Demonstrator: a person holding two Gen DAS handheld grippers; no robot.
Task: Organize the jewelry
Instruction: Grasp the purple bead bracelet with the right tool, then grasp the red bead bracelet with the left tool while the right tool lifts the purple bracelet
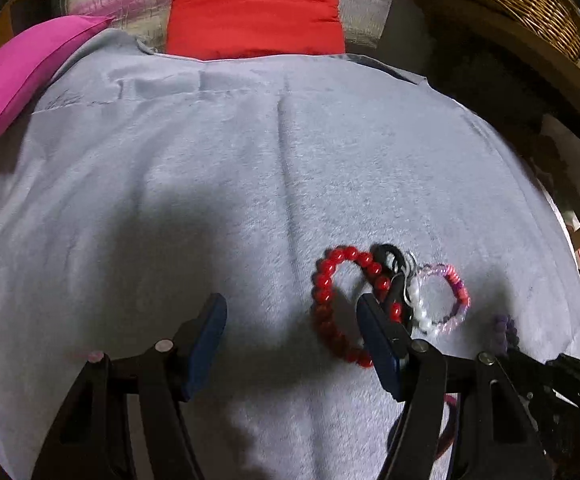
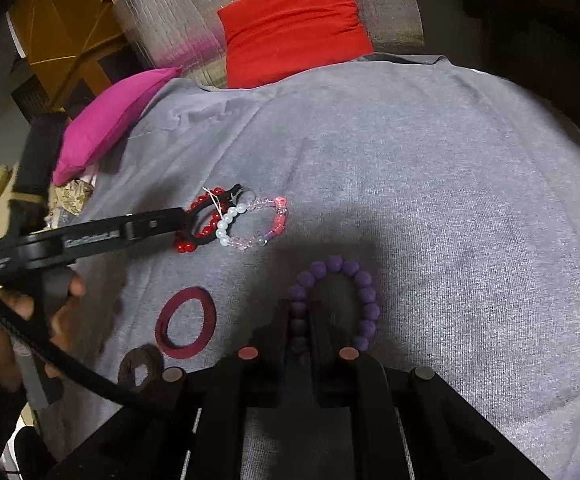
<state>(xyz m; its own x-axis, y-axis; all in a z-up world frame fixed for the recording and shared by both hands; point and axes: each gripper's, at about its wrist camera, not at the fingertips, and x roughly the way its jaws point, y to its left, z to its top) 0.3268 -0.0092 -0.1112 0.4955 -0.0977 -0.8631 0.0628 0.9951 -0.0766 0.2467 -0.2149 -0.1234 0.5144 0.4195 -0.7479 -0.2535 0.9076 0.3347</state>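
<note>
**Sorting bracelets on a grey cloth, one gripper on each side of the pile**

Reaching in over the near half of the grey cloth (image 2: 430, 168), the left gripper (image 1: 290, 320) has its jaws spread wide and holds nothing; one blue finger lies over the red bead bracelet (image 1: 330, 276). That bracelet touches a black ring (image 1: 390, 254) and a pink-and-white bead bracelet (image 2: 250, 220), the three bunched together toward the cloth's left side. The right gripper (image 2: 305, 320) has its jaws nearly together across the near arc of the purple bead bracelet (image 2: 342, 268), apparently pinching the strand. A maroon bangle (image 2: 186, 322) and a dark brown ring (image 2: 140, 368) lie near the left edge, apart from the rest. Red cushion (image 2: 294, 20) and magenta cushion (image 2: 110, 120) sit at the far edge.

The beaded bracelets look light and floppy, likely strung on elastic, with smooth round beads that could roll out of a pinch; gripping across the strand between two beads seems safest. The bangle looks rigid and is best taken across its band.
</note>
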